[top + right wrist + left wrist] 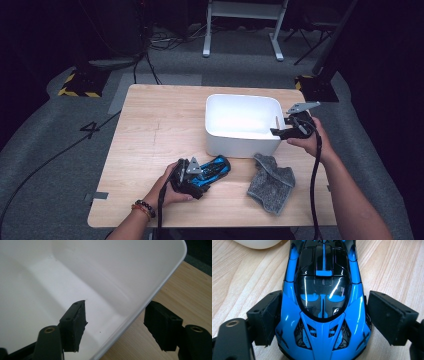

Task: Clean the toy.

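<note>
A blue and black toy car [216,169] [323,302] lies on the wooden table [160,130] near its front edge. My left gripper [201,181] [323,320] has one black pad close to each side of the car's front, open. The white plastic bin [240,100] [100,270] stands at the back right with nothing visible inside. My right gripper [276,131] [117,325] straddles the bin's right rim, one pad inside, the other outside over the table, open with a gap on both sides of the wall.
A crumpled grey cloth [271,182] lies in front of the bin, to the right of the car. Bare wood [150,120] stretches across the table's left half. A corner of the bin [259,243] sits just beyond the car.
</note>
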